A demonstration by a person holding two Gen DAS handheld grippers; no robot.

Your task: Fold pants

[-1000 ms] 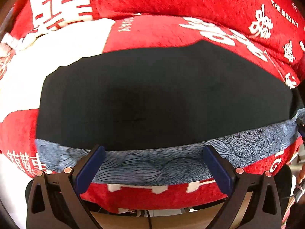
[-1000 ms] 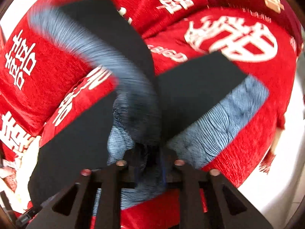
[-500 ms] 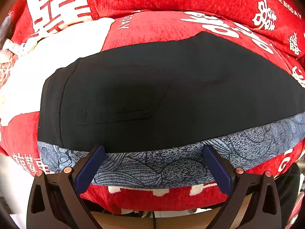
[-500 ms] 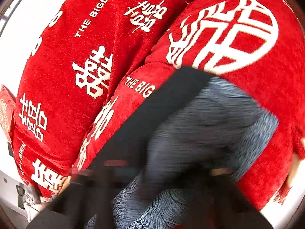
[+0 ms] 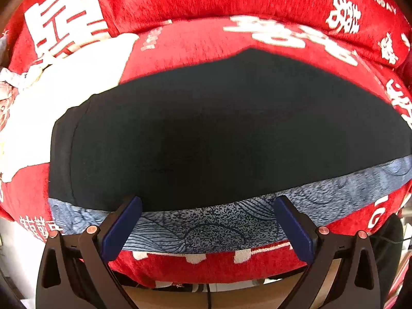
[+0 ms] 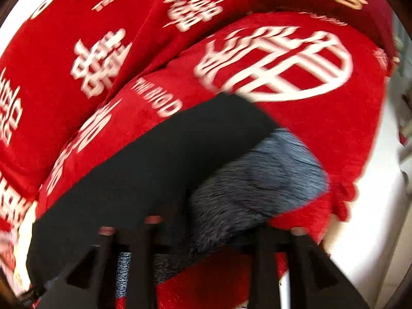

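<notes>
Black pants (image 5: pixel 219 134) with a blue patterned hem band (image 5: pixel 206 226) lie spread flat on a red cushion (image 5: pixel 206 43). My left gripper (image 5: pixel 206 206) hovers open over the band near the cushion's front edge, with nothing pinched between its blue pads (image 5: pixel 121 226). In the blurred right wrist view the black pants (image 6: pixel 154 170) end in a blue-grey band (image 6: pixel 270 180). My right gripper (image 6: pixel 206 229) is over that band with its jaws opening. The cloth lies between the fingers and looks released.
The red cushion cover bears white characters (image 6: pixel 278 67), and red back cushions (image 6: pixel 103 51) rise behind it. A white cloth (image 5: pixel 64 90) lies left of the pants. A pale surface (image 6: pixel 373 219) shows to the right, and a wooden edge (image 5: pixel 206 296) below the cushion front.
The right gripper, shut on a pant leg a second ago, swung it across onto the rest of the pants and now spreads its jaws. The left gripper stayed open over the band.
</notes>
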